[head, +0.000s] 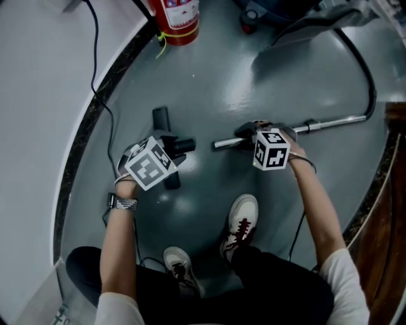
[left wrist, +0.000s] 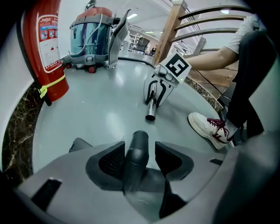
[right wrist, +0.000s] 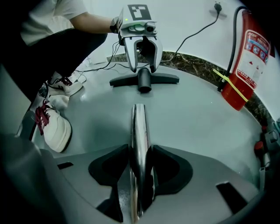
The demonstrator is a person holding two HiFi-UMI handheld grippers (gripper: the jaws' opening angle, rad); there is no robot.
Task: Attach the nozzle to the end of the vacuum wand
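Observation:
A dark grey floor nozzle lies on the grey floor, its round neck pointing at the wand. My left gripper straddles that neck, open: the pads stand beside it and a gap shows on the right. A chrome vacuum wand lies across the floor with its free end toward the nozzle. My right gripper is lowered over the wand, open, with thin dark gaps on both sides. A short stretch of floor separates the wand end from the nozzle.
A red fire extinguisher stands by the dark marble kerb. The vacuum canister sits at the far side, its hose running to the wand. The person's white shoes are just behind the grippers. A black cable trails at left.

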